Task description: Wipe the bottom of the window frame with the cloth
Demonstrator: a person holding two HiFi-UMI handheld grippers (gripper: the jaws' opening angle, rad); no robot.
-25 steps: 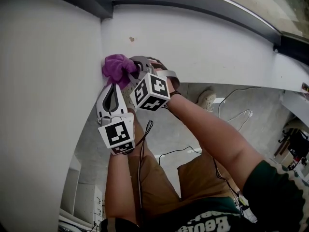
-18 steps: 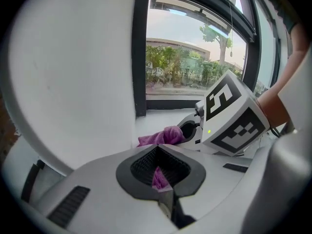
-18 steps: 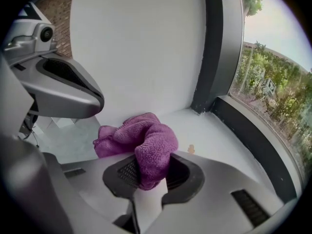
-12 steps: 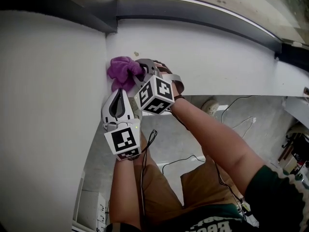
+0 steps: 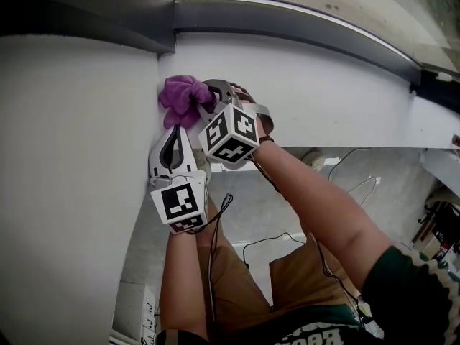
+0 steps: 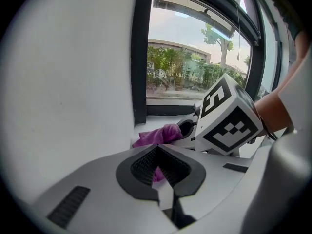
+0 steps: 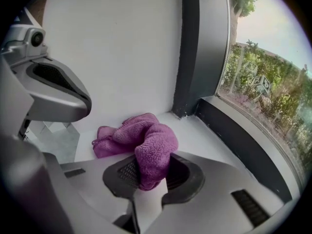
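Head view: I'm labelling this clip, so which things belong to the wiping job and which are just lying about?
Job: purple cloth; right gripper, fingers shut on the cloth; window frame bottom; white sill.

Just about: floor cables; left gripper, shut, empty and idle beside the right one.

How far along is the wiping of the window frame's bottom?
Done: the right gripper has the purple cloth clamped in its jaws. In hand: the cloth lies on the white sill at the left corner, not touching the dark bottom frame. Left: apparently the frame's whole length. The left gripper is shut, empty.
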